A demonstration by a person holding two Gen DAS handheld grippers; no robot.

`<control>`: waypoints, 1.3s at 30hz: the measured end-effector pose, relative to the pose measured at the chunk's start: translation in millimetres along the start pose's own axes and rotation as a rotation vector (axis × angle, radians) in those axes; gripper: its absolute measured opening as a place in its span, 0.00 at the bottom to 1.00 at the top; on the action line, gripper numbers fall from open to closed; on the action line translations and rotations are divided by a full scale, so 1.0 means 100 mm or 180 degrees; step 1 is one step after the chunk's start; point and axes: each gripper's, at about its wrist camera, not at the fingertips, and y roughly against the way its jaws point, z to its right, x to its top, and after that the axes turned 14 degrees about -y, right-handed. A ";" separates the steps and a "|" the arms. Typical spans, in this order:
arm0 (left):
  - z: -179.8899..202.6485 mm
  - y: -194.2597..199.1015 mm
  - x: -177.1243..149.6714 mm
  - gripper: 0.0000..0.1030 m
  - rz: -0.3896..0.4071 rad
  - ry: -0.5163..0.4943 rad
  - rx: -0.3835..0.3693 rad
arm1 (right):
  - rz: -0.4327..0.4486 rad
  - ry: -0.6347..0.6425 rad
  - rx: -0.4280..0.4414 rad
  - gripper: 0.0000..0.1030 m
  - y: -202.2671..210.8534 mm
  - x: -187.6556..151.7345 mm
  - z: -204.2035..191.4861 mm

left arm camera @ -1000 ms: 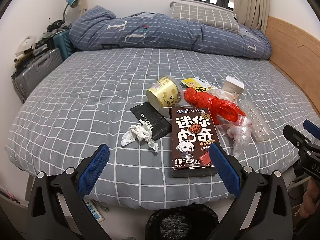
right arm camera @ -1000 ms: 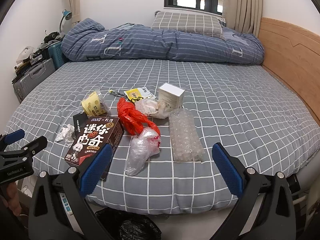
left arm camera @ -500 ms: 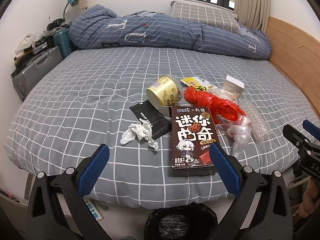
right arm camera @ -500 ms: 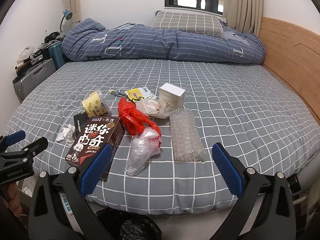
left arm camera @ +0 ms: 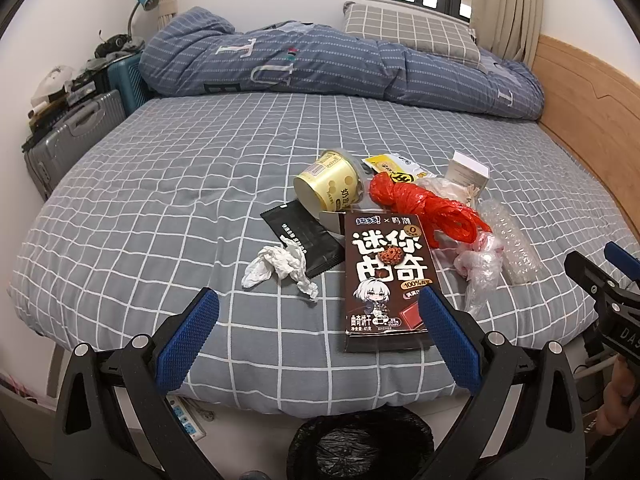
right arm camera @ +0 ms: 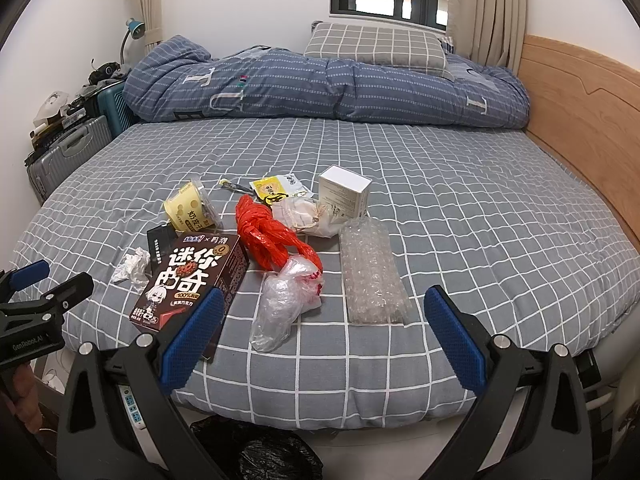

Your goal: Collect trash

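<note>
Nothing is picked up yet, so the whole job looks left to do. On the gray checked bed (left arm camera: 160,184), going left to right, lie a crumpled tissue (left arm camera: 280,266), a black packet (left arm camera: 306,238), a yellow cup (left arm camera: 330,184), a brown cookie box (left arm camera: 386,276), a red bag (left arm camera: 424,208), a clear plastic bag (right arm camera: 288,300), bubble wrap (right arm camera: 370,272) and a white box (right arm camera: 346,192). The left gripper (left arm camera: 316,340) is wide apart and holds nothing. The right gripper (right arm camera: 320,338) is wide apart too. The black trash bin (left arm camera: 360,446) waits on the floor below.

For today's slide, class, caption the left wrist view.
Open left claw hovers above cookie box, crumpled tissue and other trash on the bed.
</note>
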 end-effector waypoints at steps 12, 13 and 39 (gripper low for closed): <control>-0.05 0.03 0.00 0.94 0.0032 0.0021 0.0035 | -0.0001 0.0002 0.0005 0.93 0.00 0.00 -0.01; -0.05 0.03 0.00 0.94 0.0034 0.0019 0.0035 | -0.0001 0.0002 0.0007 0.93 0.00 0.00 -0.01; 0.02 -0.13 0.07 0.94 -0.0051 0.0002 0.0000 | -0.0018 0.0033 -0.0123 0.93 -0.15 0.06 0.04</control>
